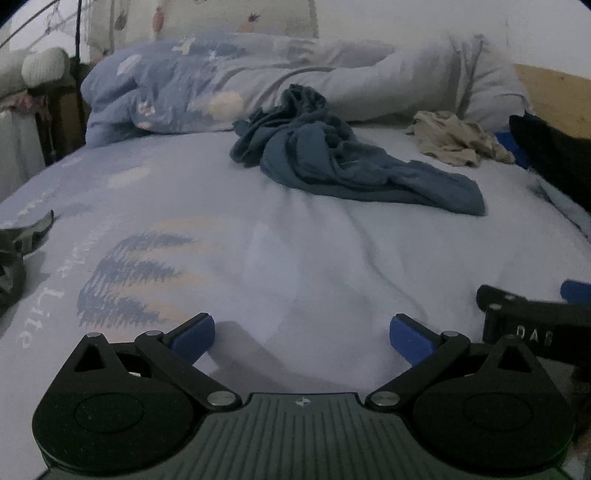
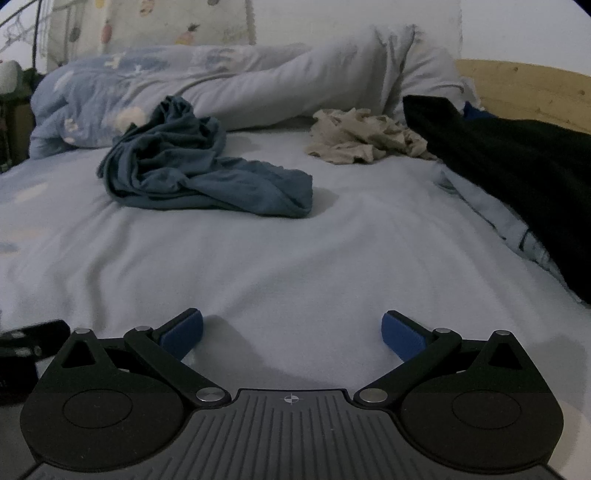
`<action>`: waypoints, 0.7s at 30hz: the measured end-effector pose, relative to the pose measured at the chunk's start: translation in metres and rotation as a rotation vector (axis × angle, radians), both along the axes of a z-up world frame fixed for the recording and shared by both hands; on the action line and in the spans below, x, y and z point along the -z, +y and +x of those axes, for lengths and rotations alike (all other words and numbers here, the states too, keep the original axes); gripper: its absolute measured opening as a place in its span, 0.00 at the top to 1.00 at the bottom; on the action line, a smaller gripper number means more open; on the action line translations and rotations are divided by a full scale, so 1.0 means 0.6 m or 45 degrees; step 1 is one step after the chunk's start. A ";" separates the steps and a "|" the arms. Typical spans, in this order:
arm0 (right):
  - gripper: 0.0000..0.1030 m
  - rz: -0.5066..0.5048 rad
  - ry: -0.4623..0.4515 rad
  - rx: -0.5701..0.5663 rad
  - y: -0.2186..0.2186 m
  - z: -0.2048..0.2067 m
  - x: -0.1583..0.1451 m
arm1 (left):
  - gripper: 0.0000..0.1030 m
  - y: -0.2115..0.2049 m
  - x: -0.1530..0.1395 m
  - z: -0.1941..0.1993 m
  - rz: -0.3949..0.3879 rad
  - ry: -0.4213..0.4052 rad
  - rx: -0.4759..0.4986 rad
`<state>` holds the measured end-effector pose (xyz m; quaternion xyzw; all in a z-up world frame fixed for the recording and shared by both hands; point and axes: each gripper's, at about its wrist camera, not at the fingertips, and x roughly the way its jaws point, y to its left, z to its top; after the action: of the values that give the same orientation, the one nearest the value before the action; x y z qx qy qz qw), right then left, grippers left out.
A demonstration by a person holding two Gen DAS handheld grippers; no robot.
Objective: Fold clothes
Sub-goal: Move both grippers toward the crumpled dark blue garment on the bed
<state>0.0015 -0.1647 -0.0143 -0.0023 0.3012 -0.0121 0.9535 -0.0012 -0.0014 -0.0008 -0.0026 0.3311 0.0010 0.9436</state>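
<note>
Dim, bluish, soft light; grainy. Fisheye bends the edges, corners dark. Far bedding [image 1: 295, 74] blurred. Faint shadows under the jaws.

a pale blue bed sheet [image 1: 295, 236] with a printed tree pattern at lower left covers most of the frame. a bunched duvet [image 1: 207, 81] lies across the top. a wooden headboard [image 2: 524, 88] is at upper right, and a patterned curtain [image 2: 166, 22] at the top left.
</note>
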 end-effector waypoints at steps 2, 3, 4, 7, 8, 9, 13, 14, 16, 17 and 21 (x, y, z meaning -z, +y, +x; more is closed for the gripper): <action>0.00 0.009 0.013 -0.004 -0.003 0.003 0.001 | 0.00 -0.004 0.002 -0.004 0.019 -0.020 -0.007; 0.00 0.013 0.019 -0.007 -0.004 0.005 0.002 | 0.00 -0.006 0.003 -0.005 0.029 -0.031 -0.010; 0.00 0.017 0.025 -0.009 -0.005 0.006 0.003 | 0.00 -0.008 0.005 -0.007 0.039 -0.041 -0.014; 0.00 0.030 0.045 -0.015 -0.009 0.011 0.005 | 0.00 -0.015 0.008 -0.013 0.068 -0.072 -0.024; 0.00 0.035 0.051 -0.018 -0.010 0.012 0.006 | 0.00 -0.020 0.008 -0.017 0.084 -0.082 -0.028; 0.00 0.034 0.054 -0.021 -0.011 0.014 0.006 | 0.00 -0.023 0.006 -0.018 0.095 -0.081 -0.028; 0.00 0.025 0.049 -0.042 -0.005 0.016 -0.003 | 0.00 -0.014 0.008 -0.014 0.070 -0.078 -0.017; 0.00 0.024 0.048 -0.051 -0.004 0.017 -0.004 | 0.00 -0.012 0.007 -0.013 0.060 -0.069 -0.011; 0.00 0.024 0.041 -0.070 -0.003 0.018 -0.006 | 0.00 -0.007 0.003 -0.011 0.035 -0.048 -0.001; 0.00 0.024 0.034 -0.087 -0.002 0.018 -0.008 | 0.00 -0.003 0.001 -0.010 0.015 -0.036 0.002; 0.03 0.025 -0.008 -0.196 0.010 0.019 -0.021 | 0.00 0.017 -0.014 -0.007 -0.046 -0.004 -0.012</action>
<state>0.0130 -0.1587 -0.0016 -0.0160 0.2971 0.0642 0.9526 -0.0055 0.0086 0.0077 -0.0213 0.3294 -0.0005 0.9439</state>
